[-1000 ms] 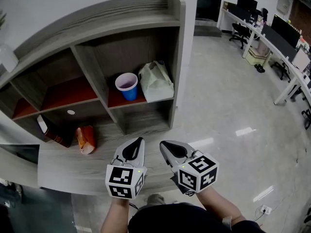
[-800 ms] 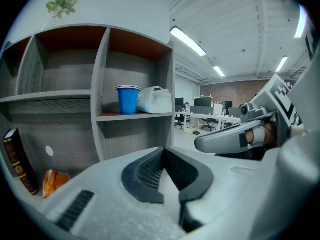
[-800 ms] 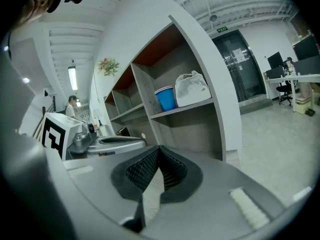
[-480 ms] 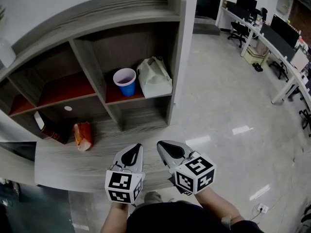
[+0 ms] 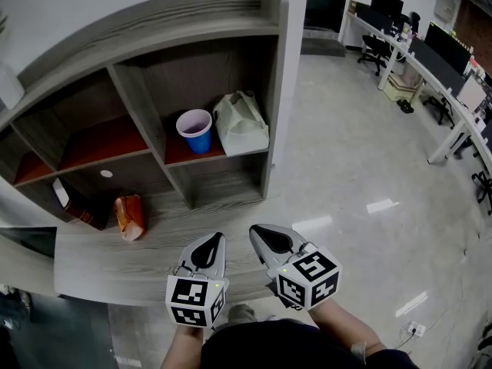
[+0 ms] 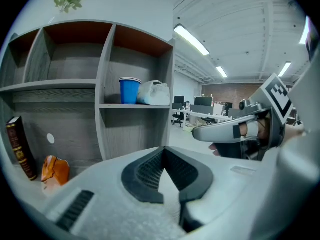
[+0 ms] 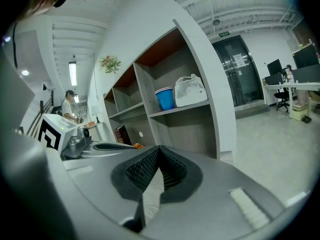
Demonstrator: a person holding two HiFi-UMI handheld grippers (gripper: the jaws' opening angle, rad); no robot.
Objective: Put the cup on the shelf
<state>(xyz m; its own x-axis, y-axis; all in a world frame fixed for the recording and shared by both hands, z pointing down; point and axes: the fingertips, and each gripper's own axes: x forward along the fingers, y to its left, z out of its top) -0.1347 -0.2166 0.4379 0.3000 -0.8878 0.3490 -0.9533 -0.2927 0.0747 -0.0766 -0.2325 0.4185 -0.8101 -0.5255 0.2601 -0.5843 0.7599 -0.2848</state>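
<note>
A blue cup (image 5: 195, 131) with a white rim stands upright in the shelf's (image 5: 146, 121) upper right compartment, beside a white bag (image 5: 241, 123). The cup also shows in the left gripper view (image 6: 129, 90) and the right gripper view (image 7: 165, 98). My left gripper (image 5: 214, 239) and right gripper (image 5: 258, 230) hover side by side over the near edge of the wooden counter (image 5: 108, 264), well short of the shelf. Both are shut with nothing in them. In each gripper view the jaw tips of the left gripper (image 6: 163, 149) and the right gripper (image 7: 160, 148) meet.
A dark book (image 5: 77, 204) and an orange snack bag (image 5: 129, 215) sit on the counter below the shelf's left compartments. Shiny floor spreads to the right, with office desks and chairs (image 5: 430, 60) far off. A person (image 7: 67, 109) stands in the distance at left.
My left gripper has sunk a little and drawn back toward my body. The cup stays on the shelf. The right gripper has hardly moved.
</note>
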